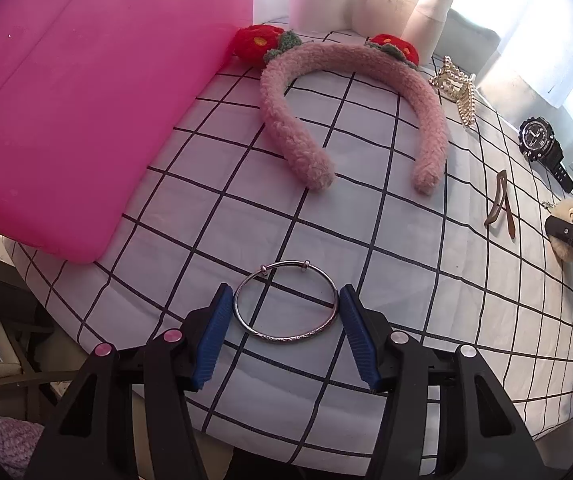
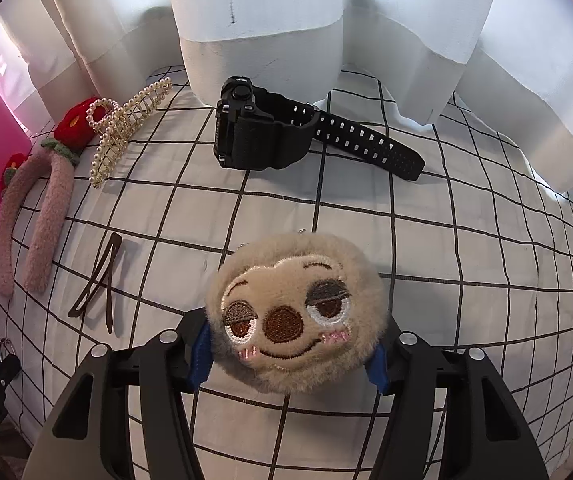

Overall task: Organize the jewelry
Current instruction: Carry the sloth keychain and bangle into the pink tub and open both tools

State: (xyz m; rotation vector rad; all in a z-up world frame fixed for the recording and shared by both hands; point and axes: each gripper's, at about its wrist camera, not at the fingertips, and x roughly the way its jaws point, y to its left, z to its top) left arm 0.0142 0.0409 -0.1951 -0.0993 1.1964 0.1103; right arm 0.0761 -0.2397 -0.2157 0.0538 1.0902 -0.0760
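A silver bangle [image 1: 285, 304] lies flat on the checked cloth between the blue pads of my left gripper [image 1: 285, 300]; the jaws stand at its two sides and I cannot tell whether they press it. My right gripper [image 2: 292, 344] has its blue pads against both sides of a beige plush sloth-face charm [image 2: 296, 312], which rests on the cloth. The charm and the right gripper's tip show at the right edge of the left wrist view [image 1: 570, 236].
A pink box [image 1: 78, 112] stands at the left. On the cloth lie a fluffy pink headband with red strawberries [image 1: 350, 116], a pearl claw clip [image 2: 126, 128], a black watch [image 2: 270, 132] and brown hair clips [image 2: 100, 280]. White curtains [image 2: 326, 20] hang behind.
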